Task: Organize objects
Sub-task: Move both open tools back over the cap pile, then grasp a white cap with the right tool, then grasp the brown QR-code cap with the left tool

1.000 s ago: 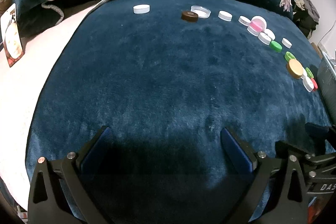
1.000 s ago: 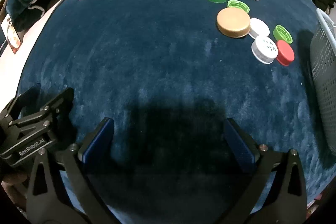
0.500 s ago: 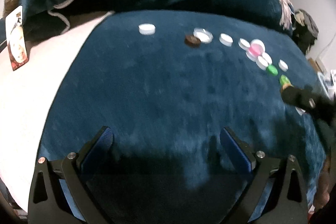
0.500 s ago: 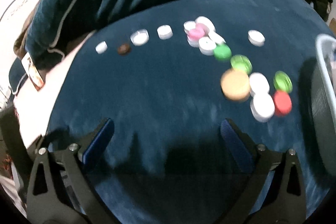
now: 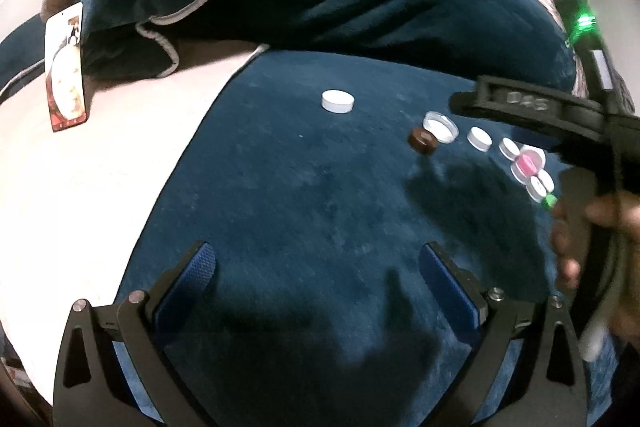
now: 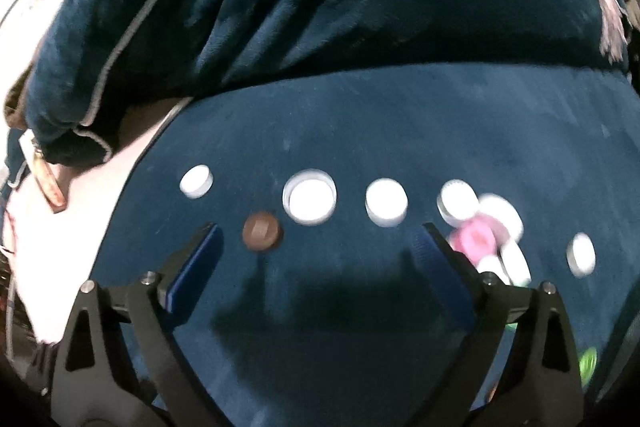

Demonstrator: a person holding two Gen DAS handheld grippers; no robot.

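The right hand-held gripper (image 6: pixel 316 247) has swung across to the row of caps, where a second ago it faced the gold and red caps near the basket; its jaws, which have just been closing a little, stand wide apart with nothing between them. The brown cap (image 6: pixel 262 230) lies just beyond its left finger, and the clear lid (image 6: pixel 310 201) and a white cap (image 6: pixel 386 202) sit further out. Motion blur smears the pink cap (image 6: pixel 474 239) and its white neighbours, and the right finger hides part of that cluster; a green cap (image 6: pixel 587 363) is cut off at the frame's lower right. The left hand-held gripper (image 5: pixel 316 269) hovers open and empty over bare blue blanket (image 5: pixel 288 195), with open room ahead. In its view 1 lone white cap (image 5: pixel 338 101) lies apart, near the blanket's left edge.
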